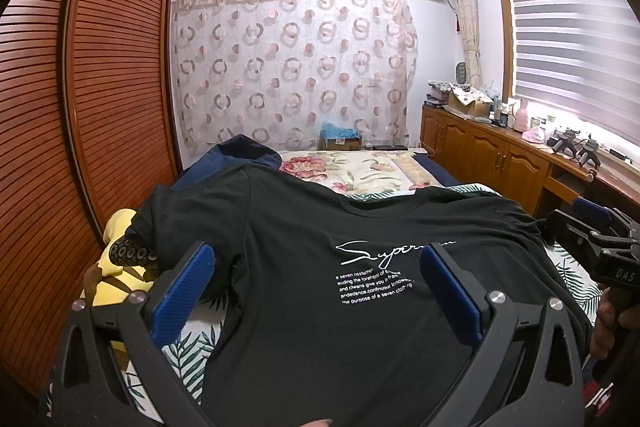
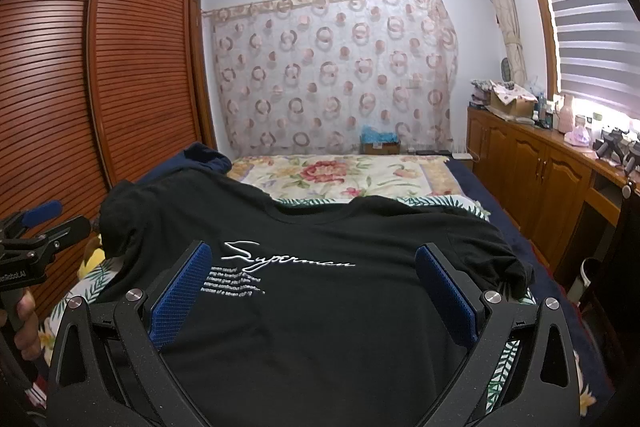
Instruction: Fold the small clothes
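A black T-shirt (image 1: 304, 267) lies face up across the bed (image 1: 360, 171), spread out directly ahead of and beneath both tools, its neckline at the far edge from them and its white script print on the chest. The left gripper (image 1: 316, 283) hovers over the shirt's lower body with its blue pads spread wide and nothing between them; the printed text sits just inside its right-hand pad. The right gripper (image 2: 312, 287) is likewise spread wide and empty, with the print beside its left-hand pad and the shirt's right sleeve (image 2: 500, 259) bunched just beyond its right-hand pad. The left sleeve (image 1: 160, 215) hangs crumpled past the left tool's outer pad, over a yellow cloth (image 1: 116, 247). The shirt looks like thin, light knit: it should drape limply, wrinkle, and drag across the leaf-print sheet (image 1: 184, 351) rather than slide as one piece. A pinch on a single layer at an edge seems best, such as the hem corners nearest each tool or the shoulder seams, since a grab mid-panel would likely bunch fabric and catch the sheet beneath.
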